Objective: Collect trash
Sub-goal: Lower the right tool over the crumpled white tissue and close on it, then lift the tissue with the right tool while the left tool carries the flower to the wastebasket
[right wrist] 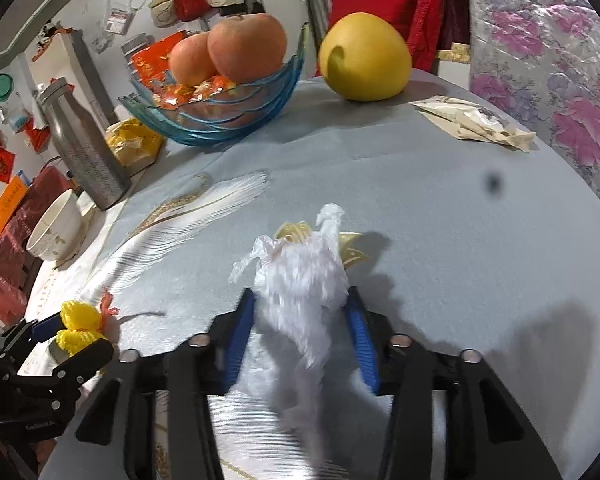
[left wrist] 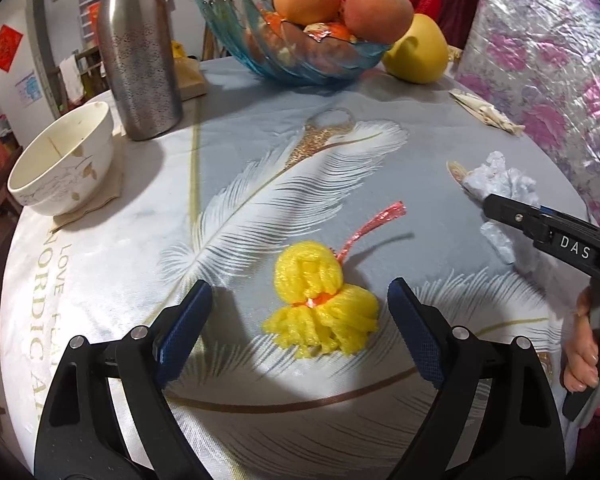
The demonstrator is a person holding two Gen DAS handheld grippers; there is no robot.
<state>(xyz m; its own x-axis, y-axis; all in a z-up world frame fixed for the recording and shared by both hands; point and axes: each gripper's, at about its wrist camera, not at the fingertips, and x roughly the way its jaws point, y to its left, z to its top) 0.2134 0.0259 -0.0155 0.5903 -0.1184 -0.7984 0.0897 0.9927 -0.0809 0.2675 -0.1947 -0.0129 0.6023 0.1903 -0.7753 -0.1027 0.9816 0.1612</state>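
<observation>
So the two bits of trash are both down near the front edge of the surface (left wrist: 380,128). The yellow foam net (left wrist: 320,304), the kind that wraps fruit, lies crumpled on the feather print with a pink strip (left wrist: 376,224) poking out from behind it. The left claw (left wrist: 300,328) sits spread wide on either side of it, blue pads not touching the foam, so nothing is gripped there.

Off toward the right edge is the crumpled white plastic wrap (right wrist: 304,292). The right claw (right wrist: 304,308) has it between its blue pads, squeezed in narrow against both sides of the bundle, with loose ends sticking out past the tips. It's a bit blurry, so I can't tell if it's off the cloth. A hand (left wrist: 588,352) holds that claw's handle.

Further out: a cream paper packet (right wrist: 472,124) by the far right edge, a big yellow pomelo (right wrist: 364,60) at the back, a blue glass bowl (right wrist: 220,120) with two apples (right wrist: 228,52) just beside it, then a steel flask (left wrist: 138,48) and a white ceramic bowl (left wrist: 64,160) toward the left edge.
</observation>
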